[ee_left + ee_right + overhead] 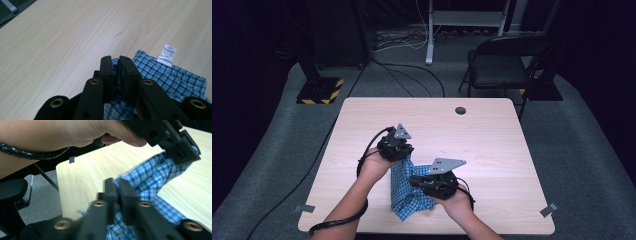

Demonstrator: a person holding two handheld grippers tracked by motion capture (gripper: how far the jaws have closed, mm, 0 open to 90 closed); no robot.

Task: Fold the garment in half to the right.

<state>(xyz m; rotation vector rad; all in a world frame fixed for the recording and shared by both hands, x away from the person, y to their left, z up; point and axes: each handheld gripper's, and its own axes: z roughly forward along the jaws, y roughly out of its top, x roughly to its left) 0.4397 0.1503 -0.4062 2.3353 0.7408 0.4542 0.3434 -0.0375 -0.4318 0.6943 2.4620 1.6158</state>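
Cloth [404,192], blue and checked, hangs between your two grippers near the front edge of the tabletop [492,135], and its lower part rests in a loose heap on the wood. Your left gripper [401,150] holds the far upper corner; in the left gripper view its jaws are pressed together on a small fold of the fabric. Your right gripper [416,181] holds another edge nearer to you, and in the right gripper view its jaws are also closed on a bunch of cloth. A white label [167,54] lies flat on the part that is spread on the tabletop.

You should be careful about several things from here. Each grip takes only a thin pinch near the edge, so I think a quick pull apart could draw the fabric out of one pair of jaws, and that corner would drop. The heap below is crumpled, so if you lay it down without first stretching it, the folds may stay inside. The cloth is also close to the front edge, and a move toward you could let the loose part slide off the tabletop.
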